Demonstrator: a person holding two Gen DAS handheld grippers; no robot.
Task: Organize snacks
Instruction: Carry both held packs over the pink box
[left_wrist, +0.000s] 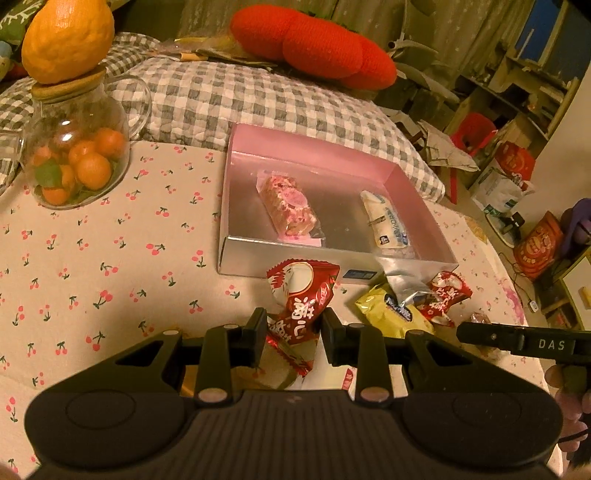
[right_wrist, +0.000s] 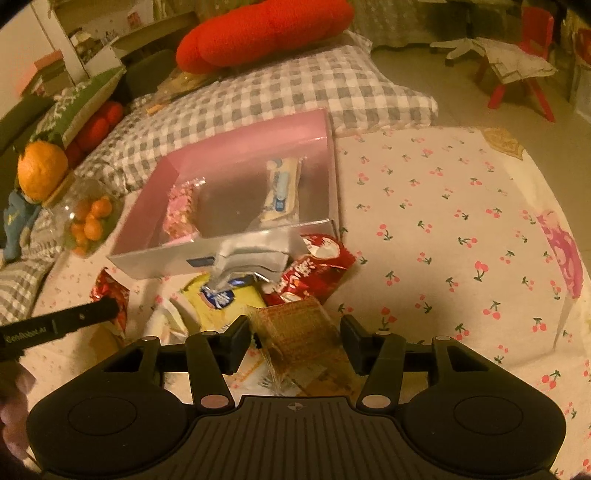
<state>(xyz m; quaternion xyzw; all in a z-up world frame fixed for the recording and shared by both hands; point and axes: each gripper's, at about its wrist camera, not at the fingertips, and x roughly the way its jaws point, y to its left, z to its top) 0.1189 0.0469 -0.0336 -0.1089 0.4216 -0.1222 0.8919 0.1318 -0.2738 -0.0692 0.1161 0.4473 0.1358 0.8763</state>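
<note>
A pink box (left_wrist: 317, 147) (right_wrist: 236, 147) stands on the cherry-print cloth. In it lie a pink nougat bar (left_wrist: 288, 205) (right_wrist: 179, 212) and a white wrapped bar (left_wrist: 386, 218) (right_wrist: 282, 188). My left gripper (left_wrist: 293, 325) is shut on a red and white snack packet (left_wrist: 299, 306), just in front of the box. My right gripper (right_wrist: 295, 332) is open around a brown clear-wrapped snack (right_wrist: 299, 332), fingers apart from it. Beside the box lie a yellow packet (left_wrist: 391, 312) (right_wrist: 218, 299), a silver packet (left_wrist: 400, 277) (right_wrist: 251, 258) and another red packet (left_wrist: 447, 295) (right_wrist: 317, 266).
A glass jar of small oranges (left_wrist: 77, 155) (right_wrist: 86, 221) with a large orange on its lid stands at the left. A checked cushion (left_wrist: 240, 96) (right_wrist: 277, 92) and red pillow (left_wrist: 314, 44) lie behind the box. The table edge runs at the right.
</note>
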